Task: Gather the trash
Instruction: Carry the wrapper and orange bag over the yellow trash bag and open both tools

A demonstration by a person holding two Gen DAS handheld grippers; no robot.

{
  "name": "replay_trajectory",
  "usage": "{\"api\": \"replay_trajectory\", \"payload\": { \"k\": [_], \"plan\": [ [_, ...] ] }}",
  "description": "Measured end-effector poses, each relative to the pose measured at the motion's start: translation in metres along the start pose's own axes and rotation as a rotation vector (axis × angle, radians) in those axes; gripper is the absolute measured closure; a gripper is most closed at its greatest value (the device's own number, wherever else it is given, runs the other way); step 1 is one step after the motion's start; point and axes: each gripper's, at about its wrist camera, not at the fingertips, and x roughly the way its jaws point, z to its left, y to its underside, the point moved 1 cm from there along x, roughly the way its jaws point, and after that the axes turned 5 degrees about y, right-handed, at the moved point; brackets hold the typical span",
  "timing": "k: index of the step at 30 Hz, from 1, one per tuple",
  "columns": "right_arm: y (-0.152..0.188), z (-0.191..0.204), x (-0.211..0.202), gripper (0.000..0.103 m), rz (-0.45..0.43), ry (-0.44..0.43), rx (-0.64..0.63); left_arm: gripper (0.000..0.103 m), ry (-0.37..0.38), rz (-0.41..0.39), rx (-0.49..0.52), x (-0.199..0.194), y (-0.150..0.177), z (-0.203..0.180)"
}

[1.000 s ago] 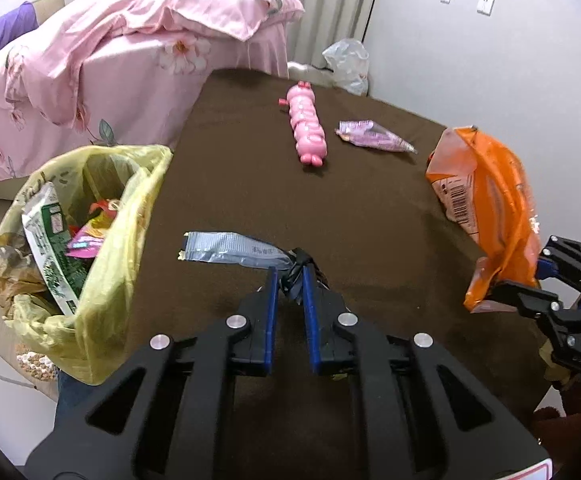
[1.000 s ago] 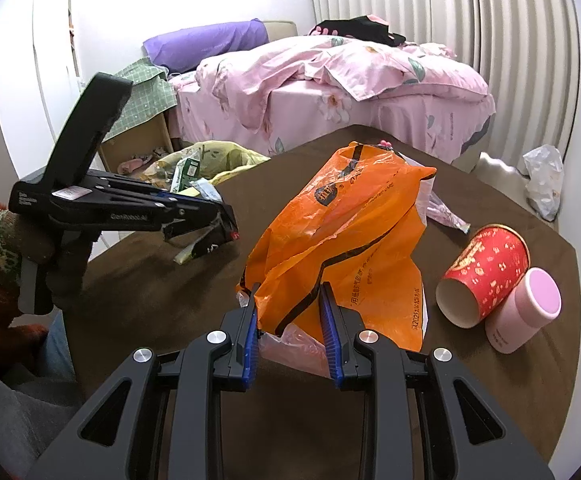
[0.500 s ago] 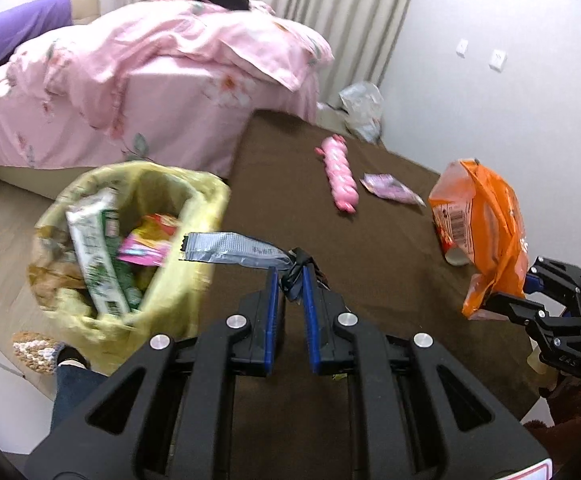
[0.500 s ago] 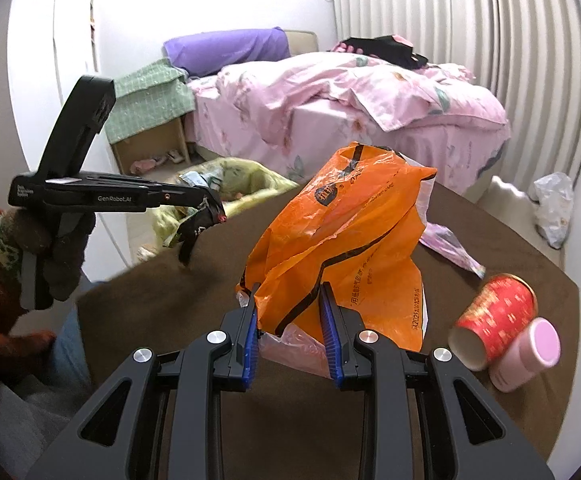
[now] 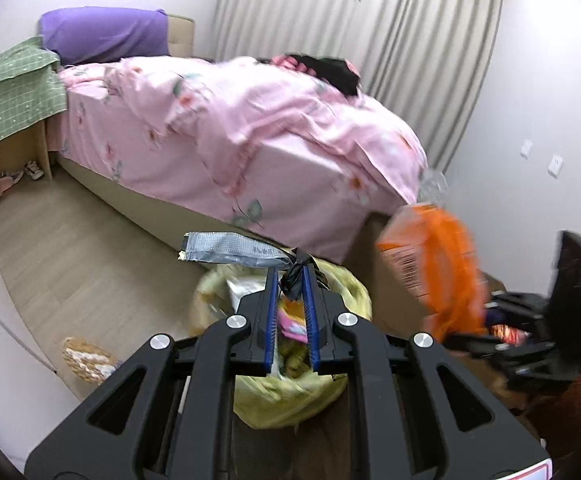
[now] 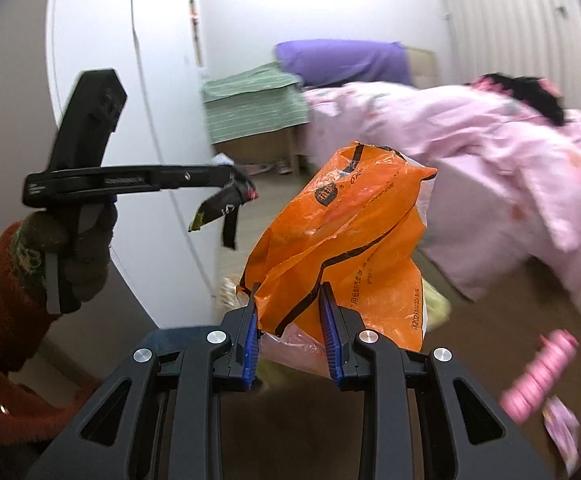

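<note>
My left gripper [image 5: 290, 276] is shut on a silver foil wrapper [image 5: 226, 247] and holds it in the air above the open yellow trash bag [image 5: 330, 396]. The wrapper sticks out to the left of the jaws. In the right wrist view the left gripper [image 6: 236, 184] shows at the left with the wrapper [image 6: 220, 210] hanging from it. My right gripper [image 6: 290, 308] is shut on an orange plastic bag [image 6: 342, 248], which also shows in the left wrist view [image 5: 438, 264] at the right, beside the trash bag.
A bed with a pink quilt [image 5: 250, 128] stands behind the trash bag. A pink toy [image 6: 538, 376] and a purple wrapper [image 6: 562, 428] lie on the brown table [image 6: 470, 360] at the right. A slipper [image 5: 86, 364] lies on the wooden floor.
Both grippers have swung left off the table toward the trash bag, each still holding its item. The left gripper now hangs over the bag's opening.
</note>
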Motion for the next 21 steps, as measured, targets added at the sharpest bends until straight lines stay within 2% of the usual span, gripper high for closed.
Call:
{"api": "replay_trajectory", "payload": {
  "k": [3,6,10,13,16,21],
  "plan": [
    [-0.017,-0.009,0.049,0.076,0.064,-0.139,0.013,0.091,0.014,-0.022,-0.027,0.004,-0.009,0.016],
    [-0.021,-0.025,0.100,0.076,0.179,-0.195,0.040,0.091,0.093,-0.015,-0.080,0.024,-0.014,0.028],
    [-0.009,-0.048,0.146,0.076,0.336,-0.109,0.009,0.091,0.165,0.048,-0.080,0.069,-0.008,0.028],
    [0.003,-0.058,0.155,0.076,0.393,-0.115,-0.010,0.091,0.185,0.157,-0.086,0.117,0.010,0.031],
    [0.017,-0.055,0.155,0.076,0.424,-0.101,-0.049,0.091,0.151,0.271,-0.059,0.154,0.035,0.032],
    [0.031,-0.059,0.167,0.076,0.473,-0.104,-0.065,0.091,0.101,0.354,-0.050,0.173,0.058,0.039]
  ]
}}
